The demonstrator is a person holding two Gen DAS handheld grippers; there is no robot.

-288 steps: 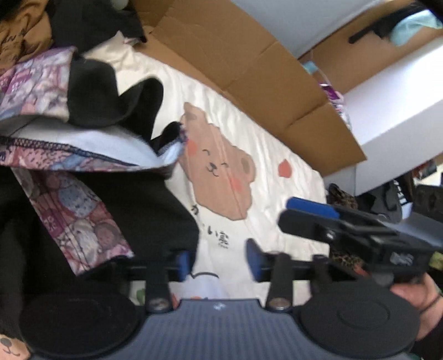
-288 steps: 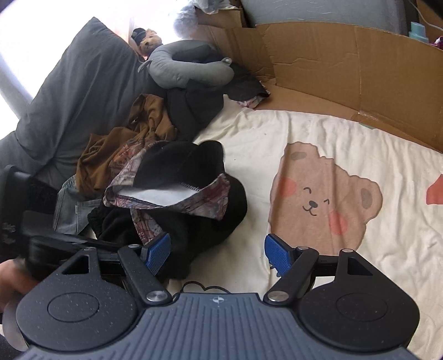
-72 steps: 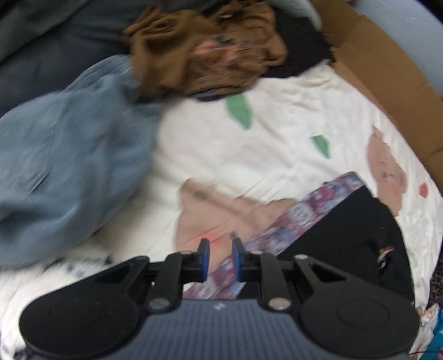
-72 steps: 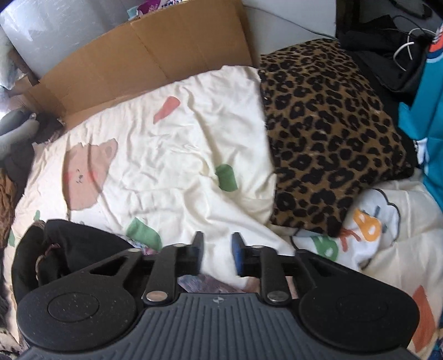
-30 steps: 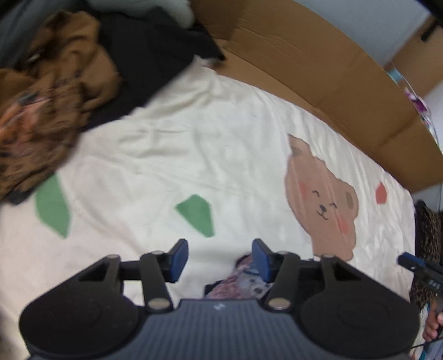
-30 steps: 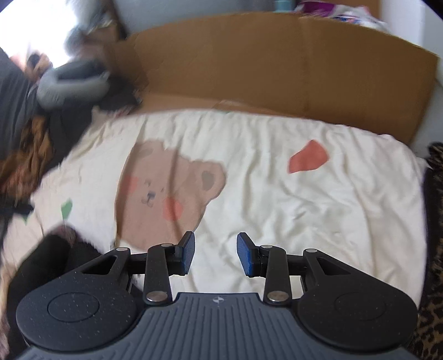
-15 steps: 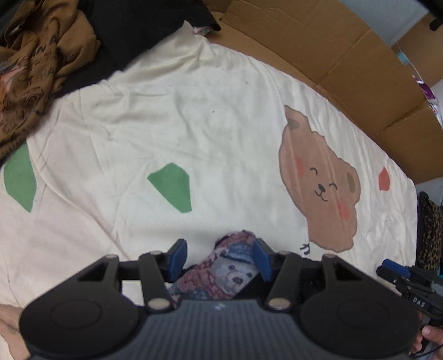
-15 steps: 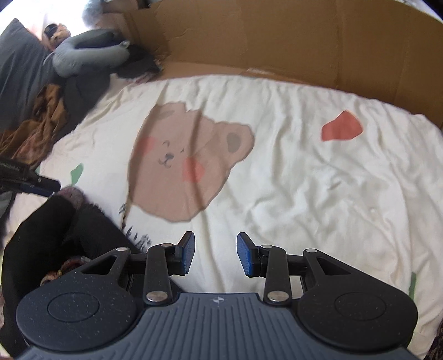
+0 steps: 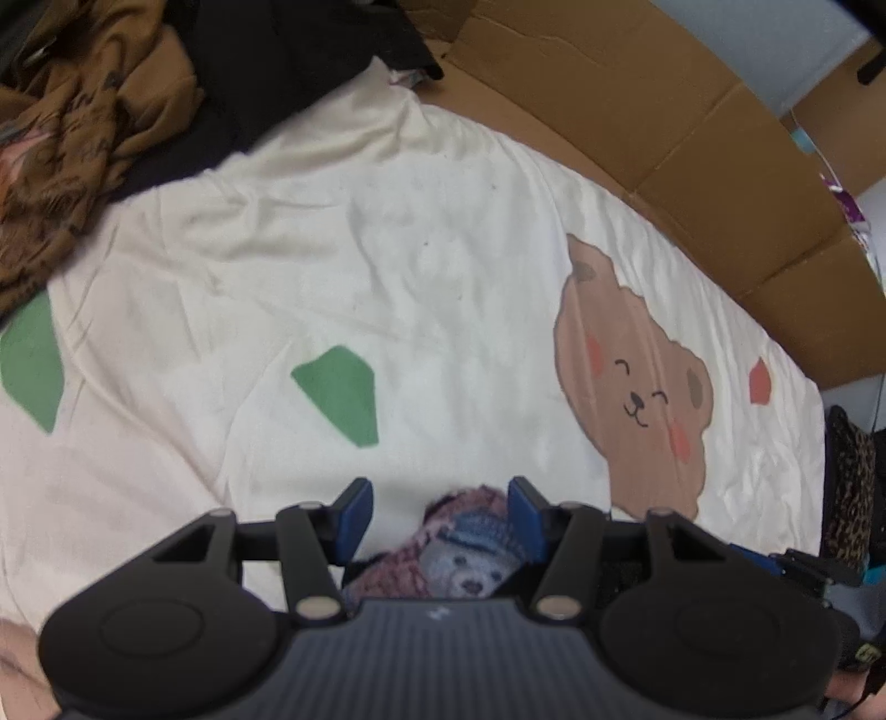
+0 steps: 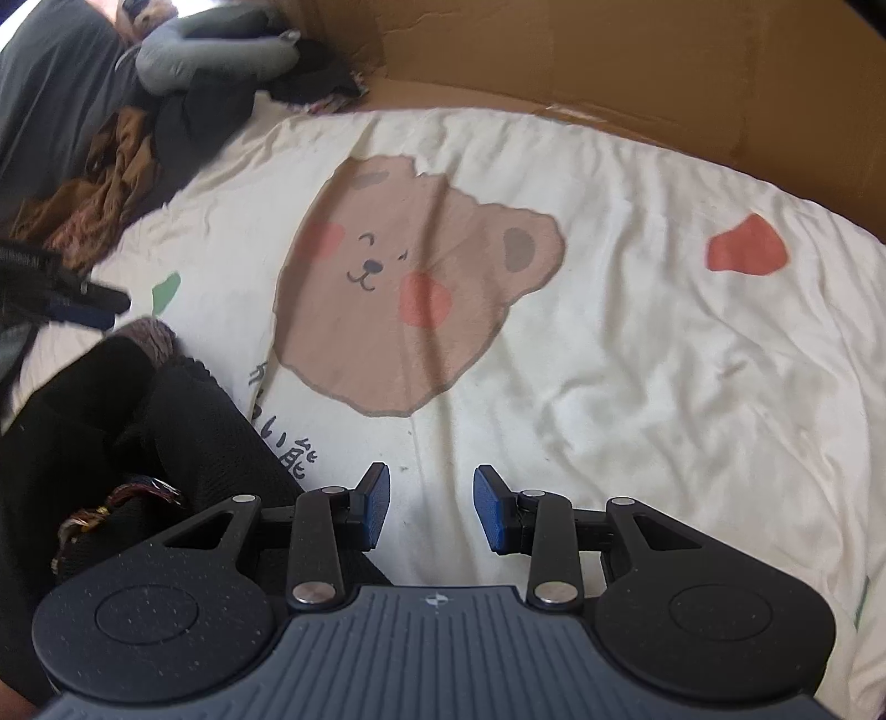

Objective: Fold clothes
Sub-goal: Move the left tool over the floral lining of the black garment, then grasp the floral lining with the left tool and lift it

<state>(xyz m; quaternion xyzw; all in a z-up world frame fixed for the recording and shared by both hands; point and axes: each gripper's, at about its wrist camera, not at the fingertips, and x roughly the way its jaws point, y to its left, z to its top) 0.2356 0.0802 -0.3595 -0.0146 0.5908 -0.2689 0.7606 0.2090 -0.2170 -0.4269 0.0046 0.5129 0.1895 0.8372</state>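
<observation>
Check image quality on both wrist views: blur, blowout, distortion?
Left wrist: mostly sharp, brown garment slightly smeared at the upper left, cardboard edge bowed by fisheye. Right wrist: blown-out highlight at the top-left corner, black garment nearly detailless, left gripper soft at the left edge, bear print crisp.

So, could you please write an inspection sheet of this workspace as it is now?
Surface: cream bedsheet with bear print, wrinkled.
Job's things: black garment with patterned lining, lying at the sheet's near edge.
Clutter: brown clothes, grey pillow, leopard fabric.
Grippers: left hand-held gripper open over the lining; right hand-held gripper open, nothing between.
Cables: a thin wire at the right edge.
Surroundings: cardboard along the far side.
</observation>
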